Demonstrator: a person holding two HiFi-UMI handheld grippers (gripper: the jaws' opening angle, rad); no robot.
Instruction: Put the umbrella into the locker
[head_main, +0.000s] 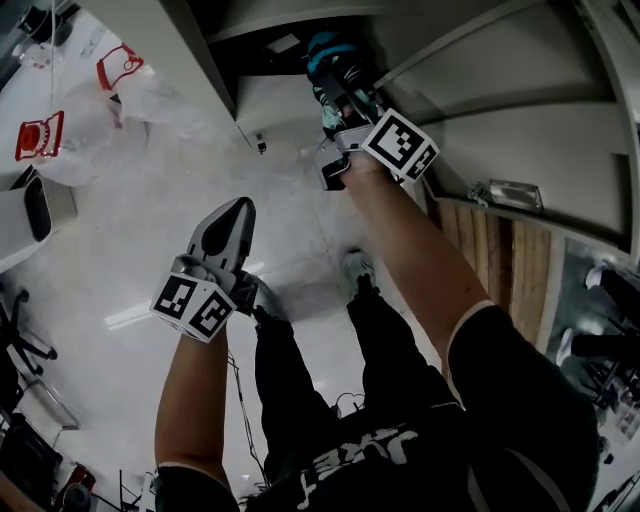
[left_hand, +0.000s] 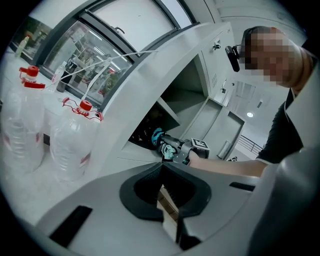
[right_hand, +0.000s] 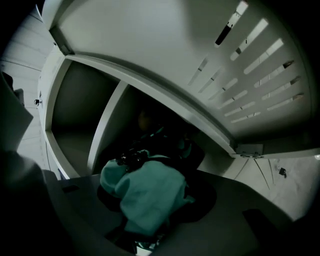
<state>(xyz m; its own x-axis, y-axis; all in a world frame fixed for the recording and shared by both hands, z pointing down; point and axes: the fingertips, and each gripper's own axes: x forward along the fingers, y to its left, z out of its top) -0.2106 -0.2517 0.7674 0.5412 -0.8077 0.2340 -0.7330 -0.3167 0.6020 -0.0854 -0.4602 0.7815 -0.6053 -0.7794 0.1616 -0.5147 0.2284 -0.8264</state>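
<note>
Teal folded umbrella (right_hand: 145, 197) lies pinched in the right gripper (head_main: 338, 105), its long axis running along the jaws, far end at the mouth of the dark locker compartment (right_hand: 75, 117) straight ahead; left gripper (head_main: 238, 212), jaws pressed together on nothing, hangs lower and farther off.

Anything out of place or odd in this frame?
Nothing stands out. The right gripper holds the folded teal umbrella at the open locker compartment; the left gripper is shut and empty; the water jugs stand capped.
</note>
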